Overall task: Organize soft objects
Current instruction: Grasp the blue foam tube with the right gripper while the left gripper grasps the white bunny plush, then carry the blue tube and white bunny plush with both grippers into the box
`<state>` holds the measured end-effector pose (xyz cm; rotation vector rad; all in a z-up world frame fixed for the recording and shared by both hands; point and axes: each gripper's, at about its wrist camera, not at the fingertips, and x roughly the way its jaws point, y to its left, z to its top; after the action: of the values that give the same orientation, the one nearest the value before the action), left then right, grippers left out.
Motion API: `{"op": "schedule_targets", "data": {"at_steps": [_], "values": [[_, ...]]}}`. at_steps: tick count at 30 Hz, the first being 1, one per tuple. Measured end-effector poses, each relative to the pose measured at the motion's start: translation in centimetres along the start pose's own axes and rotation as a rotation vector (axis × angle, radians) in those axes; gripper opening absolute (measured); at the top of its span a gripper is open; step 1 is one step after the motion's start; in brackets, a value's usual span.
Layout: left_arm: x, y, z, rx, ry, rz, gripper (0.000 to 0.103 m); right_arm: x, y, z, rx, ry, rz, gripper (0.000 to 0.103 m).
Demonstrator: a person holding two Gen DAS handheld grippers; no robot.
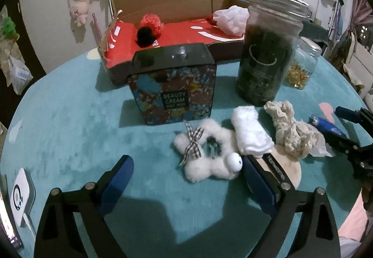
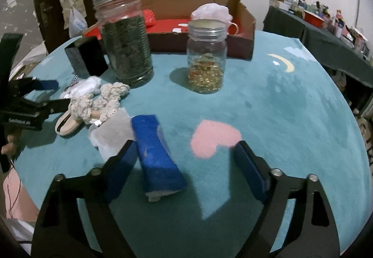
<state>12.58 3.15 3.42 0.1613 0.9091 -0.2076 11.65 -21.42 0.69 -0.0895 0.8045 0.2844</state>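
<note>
So the right gripper (image 2: 184, 157) is spread wide and empty, with the one blue sponge (image 2: 157, 153) lying between its fingers, hugging the left one, long axis running near-to-far. The left gripper (image 1: 187, 171), released too, faces one fluffy scrunchie (image 1: 205, 155). Far back, the cardboard box (image 2: 244, 25) holds three soft bits already.

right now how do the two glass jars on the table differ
The tall jar is packed nearly full with dark green dried leaves; the short jar holds only a shallow layer of golden capsules. The tall jar stands beside the patterned tin, the short jar farther right, in front of the cardboard box. Both stand upright with metal screw lids on.
</note>
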Motion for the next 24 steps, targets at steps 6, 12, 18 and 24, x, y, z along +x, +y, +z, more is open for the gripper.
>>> {"op": "schedule_targets", "data": {"at_steps": [6, 12, 18, 24], "values": [[1.1, 0.1, 0.5, -0.015, 0.010, -0.013, 0.095, -0.3, -0.3, -0.1, -0.001, -0.005, 0.016, 0.062], [0.7, -0.5, 0.6, 0.006, -0.029, -0.064, 0.060, -0.7, -0.9, -0.1, 0.040, -0.038, 0.078, 0.022], [-1.3, -1.2, 0.5, 0.001, -0.071, -0.092, 0.060, -2.1, -0.5, 1.0, 0.045, -0.102, 0.105, 0.021], [-3.6, -2.1, 0.9, 0.025, -0.108, -0.129, 0.060, -2.5, 0.5, 2.5, 0.023, -0.121, 0.144, 0.021]]}}
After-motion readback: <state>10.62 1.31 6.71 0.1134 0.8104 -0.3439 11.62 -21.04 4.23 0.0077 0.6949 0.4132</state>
